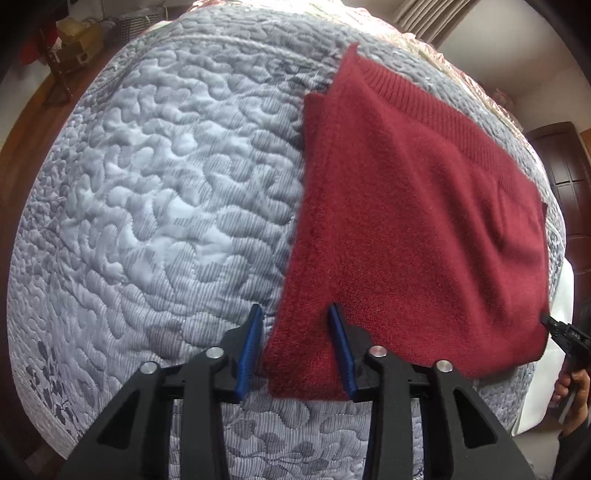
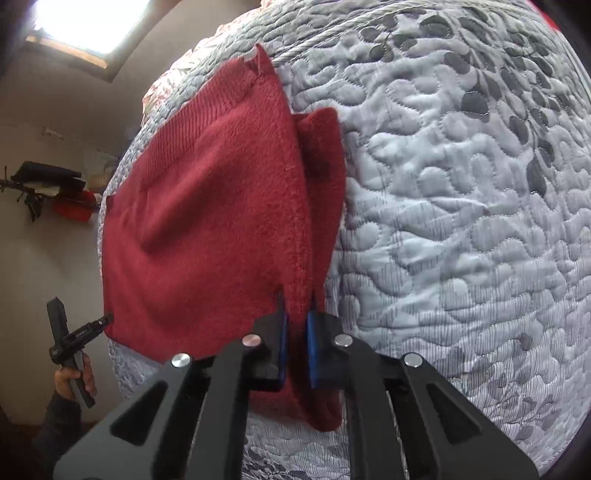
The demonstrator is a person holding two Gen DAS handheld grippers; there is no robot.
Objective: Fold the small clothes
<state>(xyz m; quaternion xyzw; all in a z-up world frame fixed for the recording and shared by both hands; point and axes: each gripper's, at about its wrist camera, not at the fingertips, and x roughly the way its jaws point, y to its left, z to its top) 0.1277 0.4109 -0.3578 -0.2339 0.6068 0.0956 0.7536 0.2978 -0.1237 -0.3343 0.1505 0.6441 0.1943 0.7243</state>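
Black arms with blue pads fill the bottom of both views. In the left wrist view, the left gripper (image 1: pixel 297 343) is seen with its two pads spread apart. One near corner of a red sweater (image 1: pixel 406 221) lies between the pads, but it is not pinched by them. One pad is set on the grey side and the other is set on the red cloth.

In the right wrist view, the right gripper (image 2: pixel 296 345) is seen closed on the other near edge of the red sweater (image 2: pixel 207 221). A thick fold of red cloth is squeezed between its blue pads, and a bit of cloth hangs down below them.

The sweater is laid on a bed with a grey quilt (image 1: pixel 147 203). The quilt is stitched with wavy bumps, and dark leaf shapes are printed near its edges. The sweater is folded, so that a second red layer peeks out along one side. A ribbed band is seen along its far edge. Most of it is spread flat, with a soft crease across the middle.

At the right edge of the left wrist view, the tip of the other gripper is seen touching the sweater's corner, and a hand (image 1: pixel 570 391) is wrapped around its handle. In the right wrist view, a hand (image 2: pixel 72 380) is seen at the lower left, holding a black handle.

A bright window (image 2: pixel 88 26) is seen up in the corner.
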